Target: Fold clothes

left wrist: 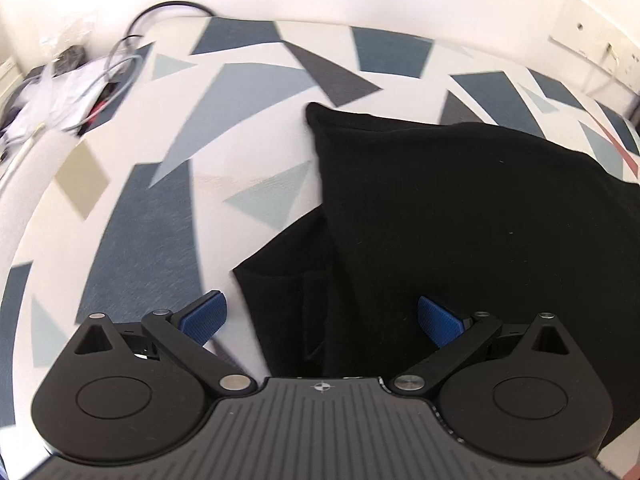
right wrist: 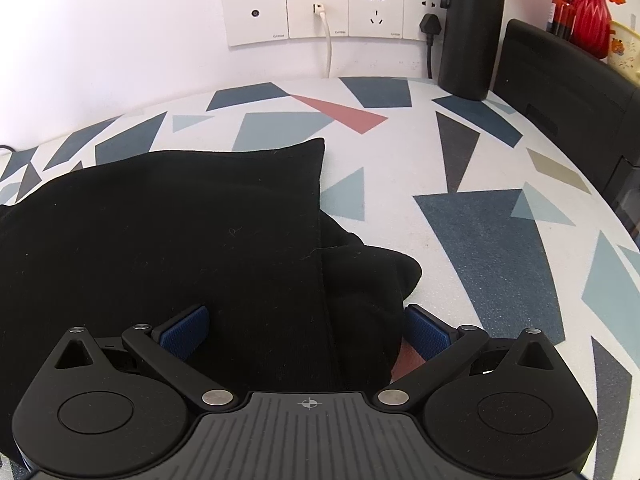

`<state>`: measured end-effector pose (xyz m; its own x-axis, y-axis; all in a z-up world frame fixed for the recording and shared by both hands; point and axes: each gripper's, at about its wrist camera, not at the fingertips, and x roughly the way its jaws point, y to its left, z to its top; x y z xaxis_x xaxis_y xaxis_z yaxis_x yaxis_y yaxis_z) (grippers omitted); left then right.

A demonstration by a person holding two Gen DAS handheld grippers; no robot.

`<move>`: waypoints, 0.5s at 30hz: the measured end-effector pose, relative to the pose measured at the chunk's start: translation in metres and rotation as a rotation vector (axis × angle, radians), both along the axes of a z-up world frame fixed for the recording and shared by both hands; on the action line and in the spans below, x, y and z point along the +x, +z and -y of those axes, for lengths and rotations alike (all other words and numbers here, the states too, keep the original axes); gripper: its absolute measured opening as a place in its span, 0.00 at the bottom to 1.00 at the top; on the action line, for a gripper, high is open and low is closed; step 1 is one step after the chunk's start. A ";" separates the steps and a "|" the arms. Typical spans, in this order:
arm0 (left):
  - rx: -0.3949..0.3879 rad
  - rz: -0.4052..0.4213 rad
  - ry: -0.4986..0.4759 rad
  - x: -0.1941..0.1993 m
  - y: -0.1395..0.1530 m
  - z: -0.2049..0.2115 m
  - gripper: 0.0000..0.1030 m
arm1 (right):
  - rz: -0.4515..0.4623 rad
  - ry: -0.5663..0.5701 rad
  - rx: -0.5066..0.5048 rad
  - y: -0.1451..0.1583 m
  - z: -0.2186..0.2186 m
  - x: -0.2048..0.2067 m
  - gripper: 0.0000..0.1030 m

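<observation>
A black garment (left wrist: 460, 208) lies partly folded on a table covered with a cloth of blue, grey and white triangles (left wrist: 160, 200). In the left wrist view my left gripper (left wrist: 320, 322) is open over the garment's near left edge, its blue pads (left wrist: 206, 316) spread wide with cloth between them. In the right wrist view the same black garment (right wrist: 180, 224) fills the left and middle. My right gripper (right wrist: 308, 330) is open above its bunched near right corner, the right pad (right wrist: 426, 334) just beyond the cloth's edge.
Cables and clutter (left wrist: 80, 68) lie at the table's far left. A wall socket panel (right wrist: 332, 12) with a white cable, a black bottle (right wrist: 470, 28), a black box (right wrist: 560, 92) and a red vase (right wrist: 592, 12) stand at the back right.
</observation>
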<state>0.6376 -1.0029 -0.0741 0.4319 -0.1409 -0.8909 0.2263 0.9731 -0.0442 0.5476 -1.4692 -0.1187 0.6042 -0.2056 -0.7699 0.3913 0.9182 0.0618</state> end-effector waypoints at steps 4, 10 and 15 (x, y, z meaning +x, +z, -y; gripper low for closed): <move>0.004 0.000 -0.054 0.005 -0.001 0.012 1.00 | 0.005 -0.003 -0.003 -0.001 -0.001 0.000 0.99; -0.001 0.016 -0.064 0.004 -0.003 0.019 1.00 | 0.015 -0.002 -0.007 -0.002 -0.002 -0.001 0.99; -0.019 0.054 -0.046 -0.001 -0.004 0.018 1.00 | 0.005 -0.011 -0.004 -0.001 -0.002 0.001 0.99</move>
<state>0.6364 -1.0213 -0.0785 0.4720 -0.1786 -0.8633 0.2733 0.9607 -0.0494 0.5484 -1.4675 -0.1197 0.6054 -0.2152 -0.7663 0.4013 0.9139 0.0603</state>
